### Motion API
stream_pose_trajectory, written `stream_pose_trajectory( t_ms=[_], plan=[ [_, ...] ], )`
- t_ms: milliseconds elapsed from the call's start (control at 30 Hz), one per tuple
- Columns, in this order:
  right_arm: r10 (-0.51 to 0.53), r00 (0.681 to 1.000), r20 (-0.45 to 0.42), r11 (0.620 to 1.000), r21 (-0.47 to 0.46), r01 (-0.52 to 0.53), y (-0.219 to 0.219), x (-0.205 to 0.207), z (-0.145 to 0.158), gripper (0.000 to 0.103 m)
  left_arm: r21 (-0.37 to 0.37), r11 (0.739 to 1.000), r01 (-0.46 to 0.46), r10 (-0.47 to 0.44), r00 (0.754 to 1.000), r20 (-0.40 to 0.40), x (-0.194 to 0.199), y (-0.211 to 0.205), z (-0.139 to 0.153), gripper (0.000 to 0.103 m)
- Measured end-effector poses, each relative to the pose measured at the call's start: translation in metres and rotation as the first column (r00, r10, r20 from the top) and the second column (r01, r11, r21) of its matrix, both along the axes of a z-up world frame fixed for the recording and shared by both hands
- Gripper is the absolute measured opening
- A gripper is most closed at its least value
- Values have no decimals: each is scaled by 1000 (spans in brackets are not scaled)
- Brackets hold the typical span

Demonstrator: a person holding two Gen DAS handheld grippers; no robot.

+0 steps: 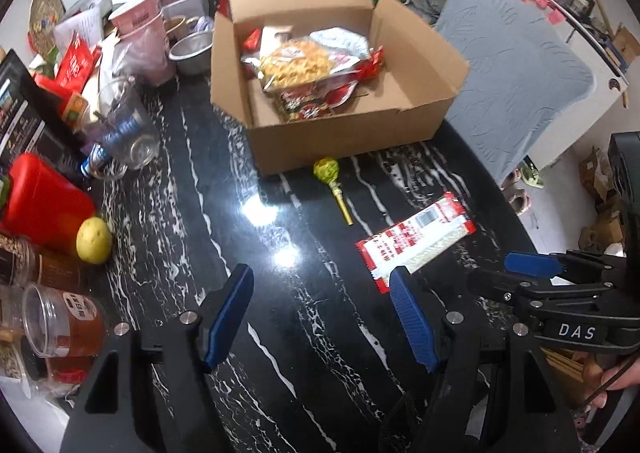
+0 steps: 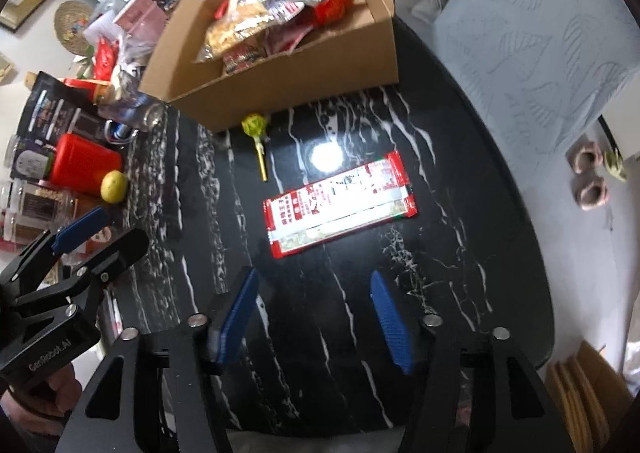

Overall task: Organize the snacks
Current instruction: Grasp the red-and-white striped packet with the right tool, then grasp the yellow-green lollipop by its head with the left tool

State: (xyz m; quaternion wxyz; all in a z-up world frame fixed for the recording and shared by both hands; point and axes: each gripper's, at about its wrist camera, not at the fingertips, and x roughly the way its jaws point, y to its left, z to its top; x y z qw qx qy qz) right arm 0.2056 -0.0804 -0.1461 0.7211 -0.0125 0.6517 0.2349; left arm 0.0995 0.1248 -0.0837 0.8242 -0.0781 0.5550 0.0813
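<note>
An open cardboard box (image 1: 340, 137) (image 2: 304, 65) at the back of the black marble table holds several snack packets (image 1: 304, 69) (image 2: 256, 29). A green-wrapped lollipop (image 1: 332, 183) (image 2: 256, 133) lies on the table just in front of the box. A red-and-white flat snack packet (image 1: 416, 241) (image 2: 340, 205) lies nearer me. My left gripper (image 1: 320, 285) is open and empty, left of the flat packet. My right gripper (image 2: 314, 285) is open and empty, just short of the flat packet. The right gripper also shows at the right edge of the left wrist view (image 1: 532, 269).
The table's left side is crowded: a yellow lemon (image 1: 94, 240) (image 2: 114, 185), a red container (image 1: 44, 201) (image 2: 86, 163), a glass mug (image 1: 124, 129), jars (image 1: 64, 321), a steel bowl (image 1: 191, 52). A grey-blue chair (image 1: 516, 73) stands past the right edge.
</note>
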Motion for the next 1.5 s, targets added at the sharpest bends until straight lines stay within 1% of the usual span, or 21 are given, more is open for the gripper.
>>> stream_pose_trajectory(
  t_ms=[67, 100, 233, 400, 533, 567, 600, 733, 800, 867, 967, 1067, 1100, 1133, 1167, 1200, 1233, 1300, 1333, 1367, 1500],
  plan=[
    [-5, 1000, -15, 1000, -1, 5, 2, 5, -7, 70, -6, 1000, -17, 17, 1000, -9, 3, 3, -6, 70],
    [-9, 1000, -22, 1000, -3, 9, 3, 8, -11, 71, -10, 1000, -27, 27, 999, -16, 5, 5, -10, 70],
    [-32, 997, -65, 999, -12, 32, 8, 19, -30, 71, -15, 998, -59, 58, 997, -48, 12, 11, -24, 70],
    [-77, 991, -112, 996, -55, 71, 11, 32, -59, 71, -27, 995, -96, 93, 992, -87, 20, 19, -39, 70],
    [-94, 988, -120, 994, -71, 86, 14, 41, -72, 71, -23, 994, -108, 105, 988, -115, 23, 26, -50, 70],
    [-94, 989, -117, 994, -73, 86, 16, 42, -74, 73, -22, 994, -110, 106, 987, -121, 24, 27, -52, 70],
    [-90, 991, -96, 994, -71, 83, 18, 44, -73, 74, -23, 993, -112, 108, 986, -127, 25, 29, -55, 70],
    [-69, 996, -62, 995, -83, 64, 28, 50, -77, 77, -35, 991, -128, 122, 982, -142, 31, 33, -62, 70],
    [-70, 996, -47, 995, -81, 66, 33, 53, -78, 78, -39, 990, -133, 127, 982, -138, 34, 34, -63, 70],
    [-62, 998, -31, 995, -84, 59, 40, 56, -79, 82, -36, 990, -134, 128, 983, -135, 37, 34, -63, 70],
    [-37, 999, 8, 993, -111, 38, 52, 59, -81, 85, -30, 990, -138, 133, 982, -132, 41, 35, -64, 70],
    [0, 999, 53, 988, -151, 8, 64, 57, -85, 93, -28, 989, -147, 142, 980, -136, 45, 38, -67, 70],
    [20, 997, 74, 984, -177, -6, 69, 54, -87, 93, -27, 988, -150, 145, 980, -138, 46, 39, -69, 70],
    [45, 994, 98, 977, -213, -23, 74, 49, -89, 93, -25, 988, -152, 147, 979, -138, 47, 40, -70, 70],
    [79, 989, 123, 961, -274, -43, 79, 44, -93, 93, -26, 988, -149, 145, 981, -131, 47, 41, -70, 70],
    [106, 984, 142, 949, -309, -58, 82, 39, -96, 93, -27, 989, -144, 140, 983, -121, 47, 41, -70, 70],
    [117, 980, 159, 952, -300, -65, 84, 33, -97, 90, -23, 990, -137, 134, 985, -110, 48, 41, -69, 70],
    [137, 973, 186, 953, -293, -79, 85, 29, -95, 77, -14, 992, -125, 123, 988, -98, 51, 41, -70, 70],
    [140, 972, 191, 955, -286, -81, 85, 29, -94, 65, -18, 993, -119, 117, 989, -93, 53, 41, -72, 70],
    [143, 971, 190, 955, -284, -85, 86, 29, -94, 61, -26, 993, -116, 114, 990, -88, 55, 41, -73, 70],
    [171, 966, 192, 954, -278, -113, 82, 34, -93, 58, -54, 992, -111, 107, 992, -63, 69, 40, -78, 70]
  ],
)
